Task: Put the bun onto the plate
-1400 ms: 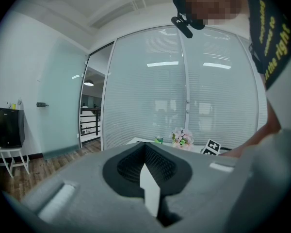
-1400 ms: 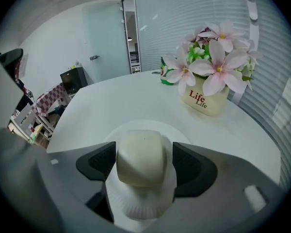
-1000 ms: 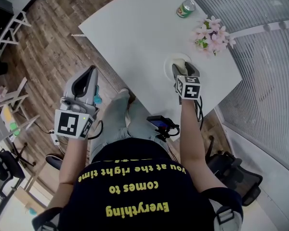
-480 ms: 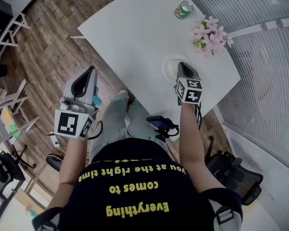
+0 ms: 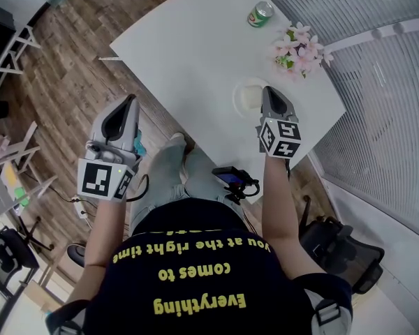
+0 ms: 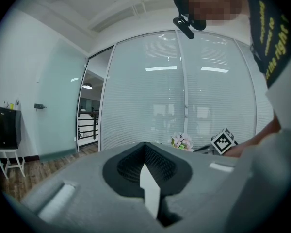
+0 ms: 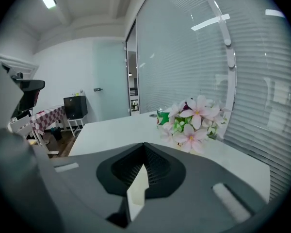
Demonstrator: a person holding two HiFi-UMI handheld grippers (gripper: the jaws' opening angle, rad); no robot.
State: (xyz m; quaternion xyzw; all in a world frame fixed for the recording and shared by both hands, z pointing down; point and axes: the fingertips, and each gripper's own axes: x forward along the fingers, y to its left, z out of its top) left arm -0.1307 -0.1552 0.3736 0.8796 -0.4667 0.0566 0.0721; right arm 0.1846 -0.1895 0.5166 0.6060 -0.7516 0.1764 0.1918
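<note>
Bun [image 5: 251, 98] rests on the plate [image 5: 236, 98], at nine o'clock from the just-closed, empty right gripper [image 5: 268, 91]; the left gripper [image 5: 130, 99] is closed too.

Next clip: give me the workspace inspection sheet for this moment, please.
Surface: white table, no spills seen.
Job's things: bun lying on the plate.
Clutter: green can; pink flowers.
Grippers: left tongs shut, empty, off the table; right tongs just closed on nothing, above the plate's edge.
Cables: black lead by left tongs; wired device on lap.
Surroundings: wood floor, blinds behind glass, office chair.
</note>
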